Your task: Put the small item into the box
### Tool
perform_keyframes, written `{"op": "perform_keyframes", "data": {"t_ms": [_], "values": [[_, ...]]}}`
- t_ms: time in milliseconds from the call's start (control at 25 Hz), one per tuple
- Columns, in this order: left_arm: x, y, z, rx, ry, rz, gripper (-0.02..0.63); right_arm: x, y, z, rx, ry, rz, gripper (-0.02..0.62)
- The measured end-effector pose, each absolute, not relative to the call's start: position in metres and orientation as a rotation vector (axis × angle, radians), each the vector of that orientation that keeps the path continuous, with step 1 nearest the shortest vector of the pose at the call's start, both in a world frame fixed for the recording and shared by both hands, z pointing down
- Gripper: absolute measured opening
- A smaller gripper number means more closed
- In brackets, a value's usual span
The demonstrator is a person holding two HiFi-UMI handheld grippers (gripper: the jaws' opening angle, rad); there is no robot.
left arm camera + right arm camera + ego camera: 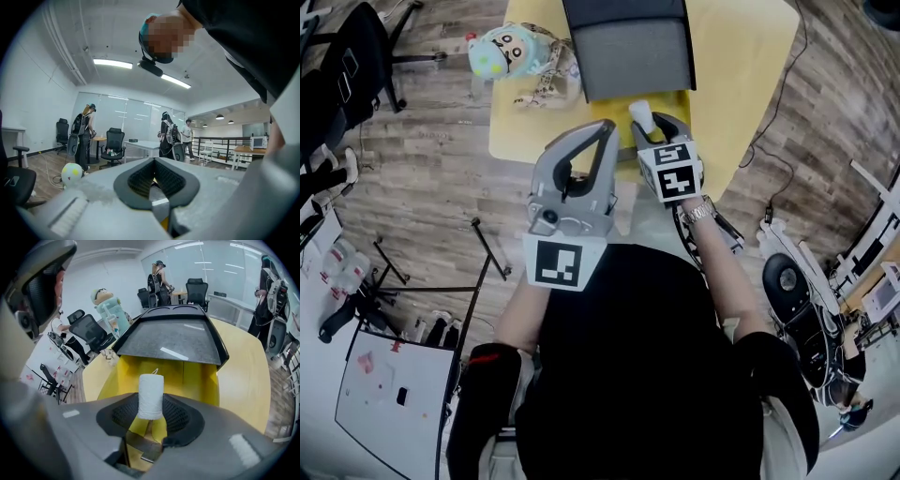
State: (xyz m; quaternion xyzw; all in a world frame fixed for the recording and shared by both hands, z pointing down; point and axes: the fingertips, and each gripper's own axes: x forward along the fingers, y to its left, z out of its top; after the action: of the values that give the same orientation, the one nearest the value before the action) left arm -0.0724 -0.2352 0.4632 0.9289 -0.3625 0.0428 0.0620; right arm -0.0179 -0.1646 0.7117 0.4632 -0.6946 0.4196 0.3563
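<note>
Yellow fills the top of the head view: a yellow worktop [750,75] carries a yellow box [661,101] with its dark grey lid [628,42] raised, and a pale plush toy [502,52] lies at the worktop's left edge. We see the right tool [645,124] at the box's near edge with a small white roll [639,113] pinched at its tip. The left tool [607,127] hangs just beside it, tip toward the box too.

Over to the left gripper view: the jaws are pressed together at their tips with nothing between them. Beyond them we get office chairs [114,145] and people standing in the room.

Now the right gripper view: the ribbed pads [124,413] clamp the roll from both sides. It stands upright between them, a thin thread loop on top. Straight ahead gapes the box's yellow inside, the lid tilted up behind it. The roll is held in front of that opening, not yet down in the box.
</note>
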Motion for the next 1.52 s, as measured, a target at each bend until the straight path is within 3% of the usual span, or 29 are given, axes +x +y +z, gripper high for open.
{"op": "perform_keyframes", "data": {"t_ms": [640, 1240, 1360, 1520], "values": [[-0.087, -0.236, 0.467, 2.775, -1.162, 0.132, 0.002, -0.023, -0.16, 0.722, 1.105, -1.723, 1.089, 0.17], [-0.085, -0.226, 0.453, 2.809, -1.175, 0.12, 0.002, -0.019, -0.155, 0.711, 1.1, -1.776, 1.116, 0.216], [-0.083, -0.224, 0.448, 2.824, -1.172, 0.115, 0.002, -0.016, -0.156, 0.704, 1.122, -1.788, 1.128, 0.202], [-0.08, -0.221, 0.44, 2.854, -1.16, 0.105, 0.002, -0.013, -0.16, 0.69, 1.168, -1.818, 1.119, 0.136]]}}
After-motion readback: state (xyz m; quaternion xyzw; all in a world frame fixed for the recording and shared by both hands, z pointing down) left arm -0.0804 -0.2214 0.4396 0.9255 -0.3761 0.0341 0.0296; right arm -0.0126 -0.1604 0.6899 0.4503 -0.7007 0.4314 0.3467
